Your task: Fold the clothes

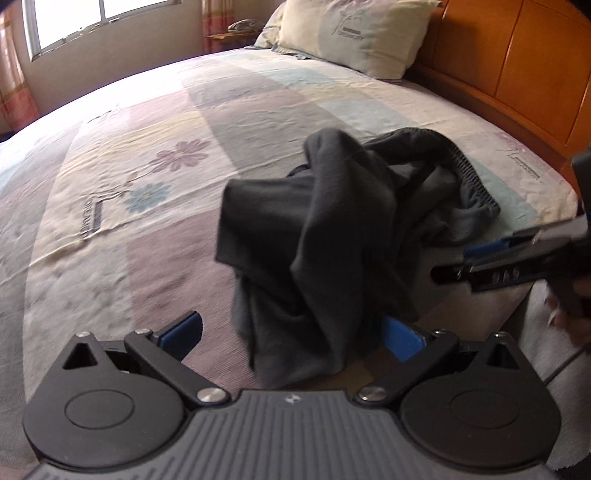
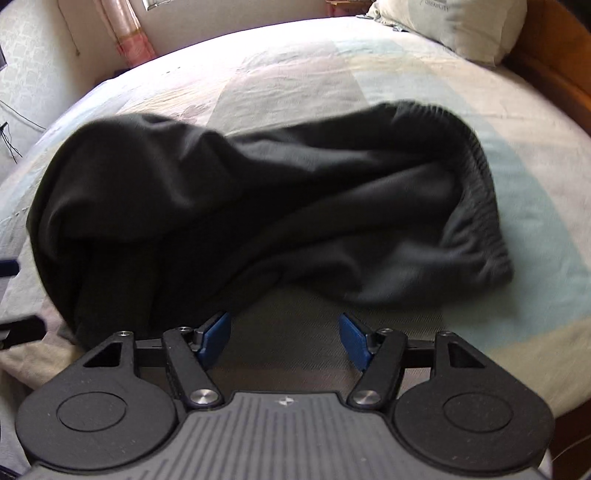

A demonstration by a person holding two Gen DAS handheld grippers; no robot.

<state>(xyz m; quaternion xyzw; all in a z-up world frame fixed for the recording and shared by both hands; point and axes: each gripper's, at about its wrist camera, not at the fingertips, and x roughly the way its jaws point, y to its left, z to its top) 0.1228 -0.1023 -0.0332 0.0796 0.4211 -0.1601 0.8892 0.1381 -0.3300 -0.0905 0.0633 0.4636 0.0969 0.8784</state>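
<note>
Pastel patchwork bedsheet with flower prints (image 1: pixel 155 177) covers the bed, cream pillow (image 1: pixel 354 33) far beyond the fingers. Left gripper (image 1: pixel 291 332) spread wide, crumpled dark grey garment with ribbed elastic waistband (image 1: pixel 314 221) bunched between and ahead of its blue pads, no grip. Right gripper (image 2: pixel 284 338) also wide, empty; garment (image 2: pixel 240 195) lies just beyond its fingertips.

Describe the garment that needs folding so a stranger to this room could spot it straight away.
Start at the wide bed with its pastel patchwork sheet and a pillow against the wooden headboard. Near the bed's front edge lies a crumpled dark grey garment. It is the only dark thing on the pale sheet, and one end shows a ribbed elastic waistband.
</note>
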